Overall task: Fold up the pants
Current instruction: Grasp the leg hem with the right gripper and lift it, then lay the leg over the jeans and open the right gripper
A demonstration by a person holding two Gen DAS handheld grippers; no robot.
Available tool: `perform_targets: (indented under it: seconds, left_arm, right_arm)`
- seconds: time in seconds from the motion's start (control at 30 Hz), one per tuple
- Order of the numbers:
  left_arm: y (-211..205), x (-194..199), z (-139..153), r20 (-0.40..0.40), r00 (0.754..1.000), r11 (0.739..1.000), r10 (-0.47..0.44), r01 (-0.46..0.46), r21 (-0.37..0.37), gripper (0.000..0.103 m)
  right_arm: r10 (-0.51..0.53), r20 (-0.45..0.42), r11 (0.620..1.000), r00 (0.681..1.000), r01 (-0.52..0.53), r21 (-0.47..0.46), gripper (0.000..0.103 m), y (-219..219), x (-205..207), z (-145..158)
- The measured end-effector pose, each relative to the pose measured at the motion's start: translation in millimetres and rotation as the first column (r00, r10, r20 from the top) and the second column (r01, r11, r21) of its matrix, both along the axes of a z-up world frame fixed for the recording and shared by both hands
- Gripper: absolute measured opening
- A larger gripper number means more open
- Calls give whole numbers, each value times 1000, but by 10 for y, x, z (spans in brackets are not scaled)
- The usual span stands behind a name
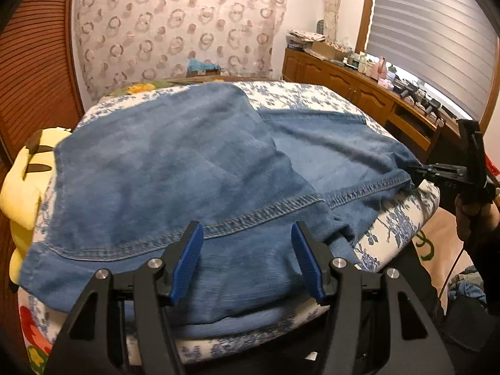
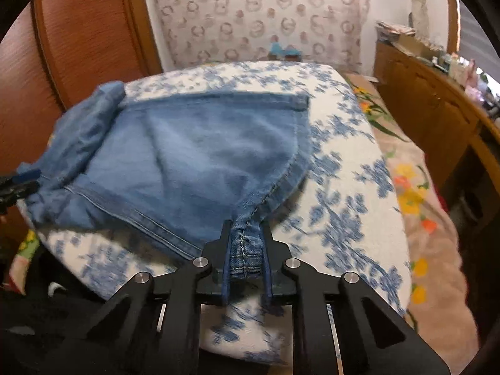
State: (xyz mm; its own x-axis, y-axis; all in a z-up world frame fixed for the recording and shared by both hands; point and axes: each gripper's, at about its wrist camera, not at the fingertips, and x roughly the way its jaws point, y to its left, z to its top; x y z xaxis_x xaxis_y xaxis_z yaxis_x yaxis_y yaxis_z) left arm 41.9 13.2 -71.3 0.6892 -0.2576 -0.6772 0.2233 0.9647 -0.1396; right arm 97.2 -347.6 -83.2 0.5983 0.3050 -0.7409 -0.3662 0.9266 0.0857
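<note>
Already partly folded, pants [image 1: 175, 162] lay on bed [image 2: 343, 162]; right gripper [image 2: 245, 250] clamped hem corner, left gripper [image 1: 247, 250] gaped w/ nothing pinched (over denim). Final fold pending, prob.

Bed with blue-floral white cover [image 1: 315, 93]; blue denim pants [image 1: 175, 162] spread flat across it, overhanging its near edge.

Left wrist view: close, angled down across jeans [image 1: 187, 162] on floral bed [image 1: 312, 93] — right wrist view: close, angled down. Shared: jeans, bed, patterned curtain [image 1: 175, 25].
</note>
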Motion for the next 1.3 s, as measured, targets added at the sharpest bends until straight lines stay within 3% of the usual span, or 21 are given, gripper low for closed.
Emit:
perform_targets:
  seconds: [0.1,0.3,0.4,0.6,0.83,1.03,1.23,1.3]
  left_arm:
    - [113,-26,55,15,1000,1000,26,-25,-11,58]
    - [294,-88,149,43,997,998,63,-62,-21,58]
    - [394,-126,189,54,995,996,83,-81,-25,58]
    - [618,-194,250,71,989,991,128,-126,-37,58]
    - [764,-261,232,64,987,988,149,-146,-46,58]
    - [861,-306,200,63,984,985,165,-162,-58,58]
    - [877,-318,167,57,985,985,164,-160,-61,58]
    - [867,-324,166,58,985,985,162,-159,-62,58]
  right_arm:
    - [23,51,999,998,-24,23,12,114,32,219]
    - [127,191,983,973,-149,107,12,517,117,942]
    - [205,247,962,947,-242,129,12,870,144,1277]
    - [362,305,899,881,-416,137,12,1654,88,1633]
    - [501,275,833,821,-543,102,12,2443,13,1602]
    - [546,202,818,813,-569,84,13,2735,87,1353]
    - [561,145,819,815,-572,43,31,2844,145,1204]
    - [568,142,814,811,-579,51,43,2828,136,1205]
